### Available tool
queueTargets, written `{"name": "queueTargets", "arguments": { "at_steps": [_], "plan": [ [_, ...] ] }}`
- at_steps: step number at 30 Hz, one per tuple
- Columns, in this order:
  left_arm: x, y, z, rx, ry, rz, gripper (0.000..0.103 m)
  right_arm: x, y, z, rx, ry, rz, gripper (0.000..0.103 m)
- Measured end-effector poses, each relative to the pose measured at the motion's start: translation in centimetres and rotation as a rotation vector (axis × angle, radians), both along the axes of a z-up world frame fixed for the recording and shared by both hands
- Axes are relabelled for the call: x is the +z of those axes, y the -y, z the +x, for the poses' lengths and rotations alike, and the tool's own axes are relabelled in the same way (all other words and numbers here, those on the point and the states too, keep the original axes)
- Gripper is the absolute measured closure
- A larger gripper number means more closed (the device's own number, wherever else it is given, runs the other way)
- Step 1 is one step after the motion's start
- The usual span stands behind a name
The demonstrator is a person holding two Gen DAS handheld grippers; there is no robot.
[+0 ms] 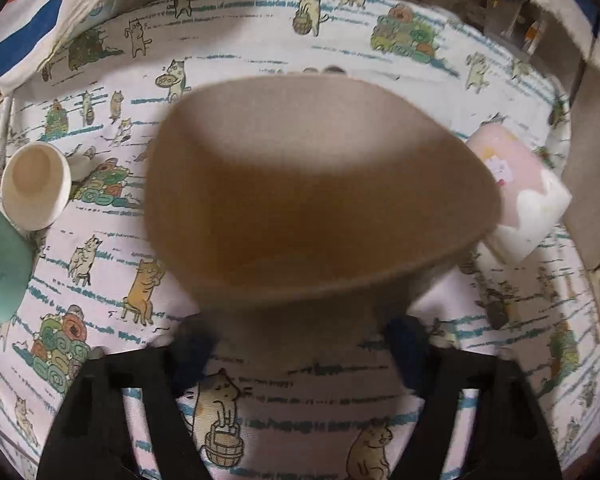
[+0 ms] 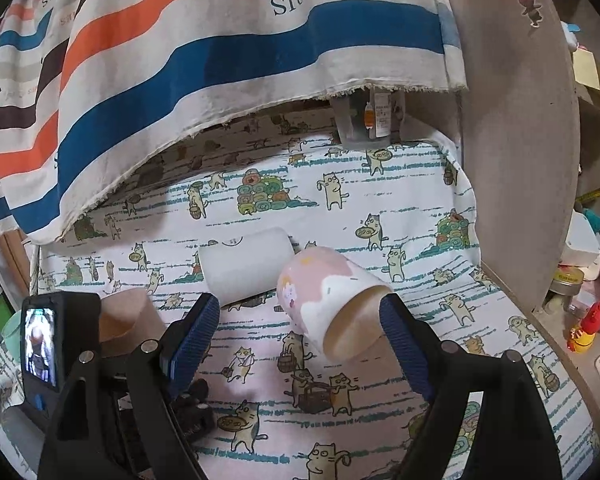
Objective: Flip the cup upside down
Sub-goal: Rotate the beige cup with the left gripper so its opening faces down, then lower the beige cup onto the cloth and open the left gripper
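In the left wrist view my left gripper (image 1: pixel 300 340) is shut on a brown paper cup (image 1: pixel 320 184), held by its lower body with the mouth facing the camera, above the cat-print cloth. The same cup (image 2: pixel 126 320) shows at the left of the right wrist view, beside the left gripper's camera. My right gripper (image 2: pixel 300 328) is open; a pink-and-white cup (image 2: pixel 332 304) lies on its side between the fingers, mouth toward the camera, untouched. It also shows in the left wrist view (image 1: pixel 516 196).
A white cup (image 2: pixel 246 266) lies on its side behind the pink one; it also shows at the left (image 1: pixel 34 184). A green cup (image 1: pixel 0 264) is at the far left. A striped cloth (image 2: pixel 200 60) hangs at the back. A wooden panel (image 2: pixel 520 140) stands at the right.
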State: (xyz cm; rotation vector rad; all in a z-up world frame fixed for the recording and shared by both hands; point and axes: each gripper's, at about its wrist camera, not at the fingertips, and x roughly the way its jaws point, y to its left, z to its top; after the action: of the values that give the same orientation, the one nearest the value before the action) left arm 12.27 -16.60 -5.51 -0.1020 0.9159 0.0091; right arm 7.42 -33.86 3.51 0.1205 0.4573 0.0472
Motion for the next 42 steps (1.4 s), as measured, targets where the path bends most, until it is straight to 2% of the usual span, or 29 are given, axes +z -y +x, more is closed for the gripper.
{"name": "queueTargets", "arguments": {
  "at_steps": [8, 15, 23, 29, 34, 39, 42],
  "plan": [
    [0.9, -0.8, -1.3, -0.012, 0.033, 0.007, 0.034, -0.2, -0.1, 0.2, -0.005, -0.009, -0.006, 0.019],
    [3.2, -3.6, -2.7, -0.029, 0.045, -0.001, 0.036, -0.3, -0.1, 0.3, 0.005, -0.017, -0.009, 0.019],
    [4.4, -5.9, -3.2, -0.027, 0.044, -0.013, 0.037, -0.4, -0.2, 0.4, 0.004, -0.019, -0.017, 0.019],
    [6.7, -5.8, -4.2, -0.048, 0.105, 0.025, 0.037, -0.5, -0.3, 0.4, 0.004, -0.017, -0.022, 0.019],
    [8.3, -6.1, -4.3, -0.035, 0.162, 0.015, 0.037, -0.5, -0.3, 0.5, 0.009, -0.017, -0.028, 0.019],
    [8.2, -6.3, -3.7, -0.044, 0.176, -0.003, 0.037, -0.6, -0.8, 0.5, 0.032, -0.028, -0.040, 0.019],
    [8.2, -6.0, -3.6, -0.043, 0.195, 0.020, 0.037, -0.7, -1.2, 0.4, 0.041, -0.022, -0.062, 0.019]
  ]
}}
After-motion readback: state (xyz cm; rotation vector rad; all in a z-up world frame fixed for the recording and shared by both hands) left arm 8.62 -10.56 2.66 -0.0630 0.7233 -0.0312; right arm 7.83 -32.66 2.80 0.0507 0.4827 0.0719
